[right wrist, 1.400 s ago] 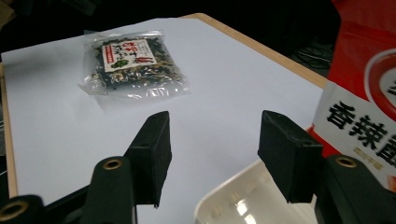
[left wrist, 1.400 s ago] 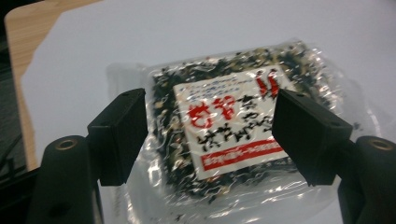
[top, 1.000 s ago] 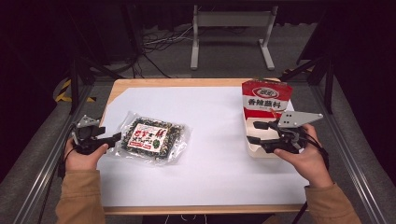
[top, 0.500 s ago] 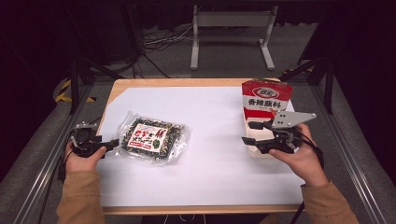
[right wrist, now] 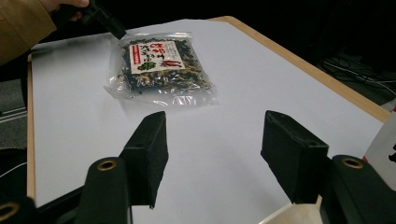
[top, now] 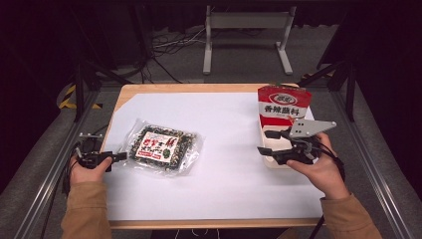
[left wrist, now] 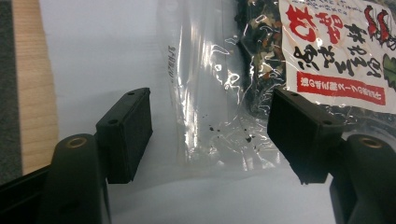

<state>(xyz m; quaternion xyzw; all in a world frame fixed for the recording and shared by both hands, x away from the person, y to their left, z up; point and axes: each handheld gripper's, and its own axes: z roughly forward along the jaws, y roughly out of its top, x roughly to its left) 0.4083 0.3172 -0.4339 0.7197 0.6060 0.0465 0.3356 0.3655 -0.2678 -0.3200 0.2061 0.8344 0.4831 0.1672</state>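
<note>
- The left tool (left wrist: pixel 210 135) is standing wide, its jaws having just been closing a little, with the clear sealed edge of the snack bag (top: pixel 164 148) between them, apparently not yet pinched.
- The slick film could be slipping out, or the lower jaw could be catching the white sheet (top: pixel 224 189) beneath.
- The bag is lying flat on the desk (top: pixel 199 88), left of centre.
- The right tool (top: pixel 271 143) is hovering wide and empty beside the red-and-white box (top: pixel 282 107), well apart from the bag.

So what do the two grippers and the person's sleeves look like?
Both grippers are black with two blocky, flat-padded jaws and brass-ringed screw holes. The right one carries a grey three-cornered plate. Black cables trail from them. The sleeves are tan.
</note>
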